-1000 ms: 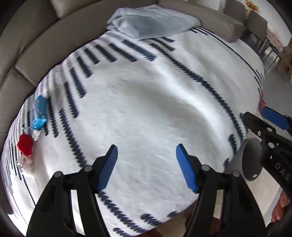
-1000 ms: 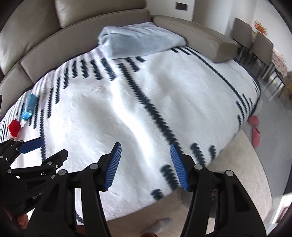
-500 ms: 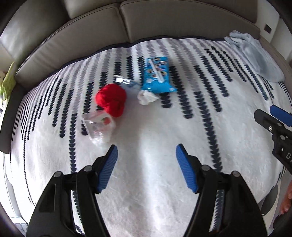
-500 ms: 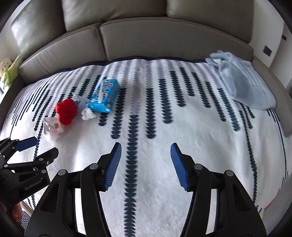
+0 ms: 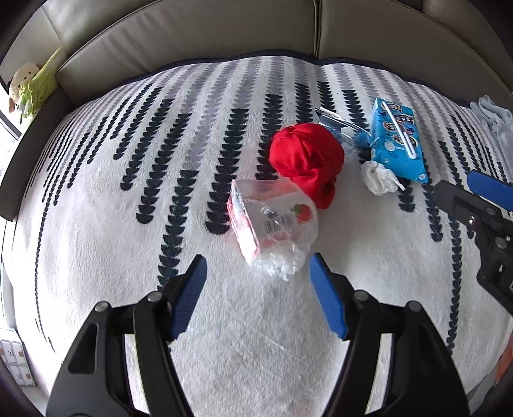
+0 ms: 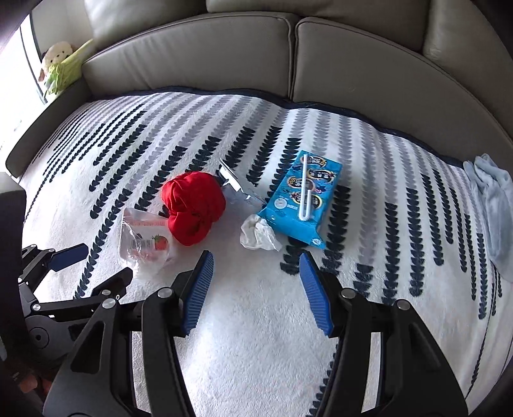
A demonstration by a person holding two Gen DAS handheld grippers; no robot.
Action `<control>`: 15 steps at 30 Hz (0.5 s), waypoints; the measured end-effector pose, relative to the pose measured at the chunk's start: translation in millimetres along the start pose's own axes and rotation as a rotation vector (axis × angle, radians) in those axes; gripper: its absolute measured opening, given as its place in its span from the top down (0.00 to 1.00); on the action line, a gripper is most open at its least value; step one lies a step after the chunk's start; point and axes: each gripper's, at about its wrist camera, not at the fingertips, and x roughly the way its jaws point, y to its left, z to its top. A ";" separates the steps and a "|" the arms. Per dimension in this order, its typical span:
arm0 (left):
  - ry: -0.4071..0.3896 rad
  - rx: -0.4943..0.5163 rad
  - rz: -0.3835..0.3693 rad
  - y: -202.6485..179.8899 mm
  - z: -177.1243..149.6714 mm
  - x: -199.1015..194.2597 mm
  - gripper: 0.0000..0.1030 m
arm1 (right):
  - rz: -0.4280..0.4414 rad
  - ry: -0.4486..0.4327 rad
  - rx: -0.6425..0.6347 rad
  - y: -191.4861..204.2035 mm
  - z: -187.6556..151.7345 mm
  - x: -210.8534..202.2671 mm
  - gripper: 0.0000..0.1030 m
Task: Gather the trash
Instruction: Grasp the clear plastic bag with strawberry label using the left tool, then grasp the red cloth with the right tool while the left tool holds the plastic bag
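Left hand-held gripper (image 5: 256, 272): jaws stood apart, nothing between the pads, pointed steeply down at a white blanket (image 5: 96, 224) with dark dotted stripes spread over a grey sofa (image 5: 192, 29). Clear plastic bag with a strawberry print (image 5: 272, 224): lay crumpled on the blanket just ahead of the fingertips, its near end almost level with the right pad, not gripped. Red crumpled bundle (image 5: 304, 157): just beyond the bag and touching it. Further ahead and to the right: a silvery wrapper (image 5: 336, 123), a white tissue wad (image 5: 378, 176) and a blue drink carton with a straw (image 5: 397, 141), close together.

Right hand-held gripper (image 6: 256, 269): jaws likewise parted and empty. White tissue wad (image 6: 259, 235): lay just ahead, between the fingertip lines, untouched. Blue drink carton (image 6: 301, 199): immediately beyond, slightly right, touching the wad. Red bundle (image 6: 192, 208) and plastic bag (image 6: 144, 243): ahead to the left, the bag near the other gripper (image 6: 93, 269). Pale blue cloth (image 6: 493, 205): far right, well apart.
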 end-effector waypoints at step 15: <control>0.036 -0.073 -0.052 -1.1 11.7 48.1 0.66 | 0.005 0.044 -0.080 5.8 10.6 37.2 0.47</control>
